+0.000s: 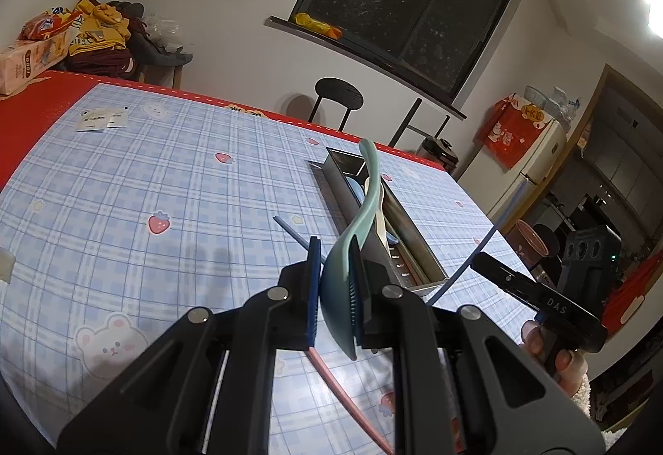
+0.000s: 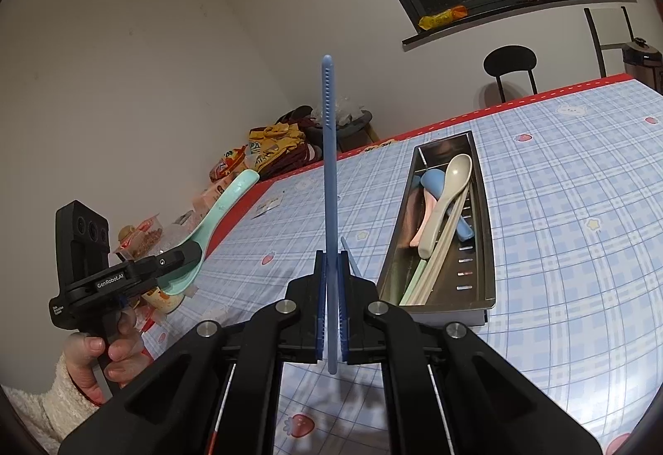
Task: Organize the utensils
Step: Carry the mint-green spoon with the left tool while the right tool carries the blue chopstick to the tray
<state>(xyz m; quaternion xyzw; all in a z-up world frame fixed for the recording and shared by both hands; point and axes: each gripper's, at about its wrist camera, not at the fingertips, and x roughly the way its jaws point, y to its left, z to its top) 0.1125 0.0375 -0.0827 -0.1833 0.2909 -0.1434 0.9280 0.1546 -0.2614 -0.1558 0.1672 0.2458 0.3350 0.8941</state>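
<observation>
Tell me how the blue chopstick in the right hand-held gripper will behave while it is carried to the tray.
The blue chopstick stands straight above the right hand-held gripper, so it is probably stiff. It is thin and looks like plastic, so likely light. Clamped near its lower end with most of its length free, it may pivot or slip if bumped against the metal tray.

Bare blue-checked cloth surface [image 2: 580,206] lies open at right of the right wrist view, while the long steel utensil tray [image 2: 482,248] blocks centre-right, spoons inside.
</observation>
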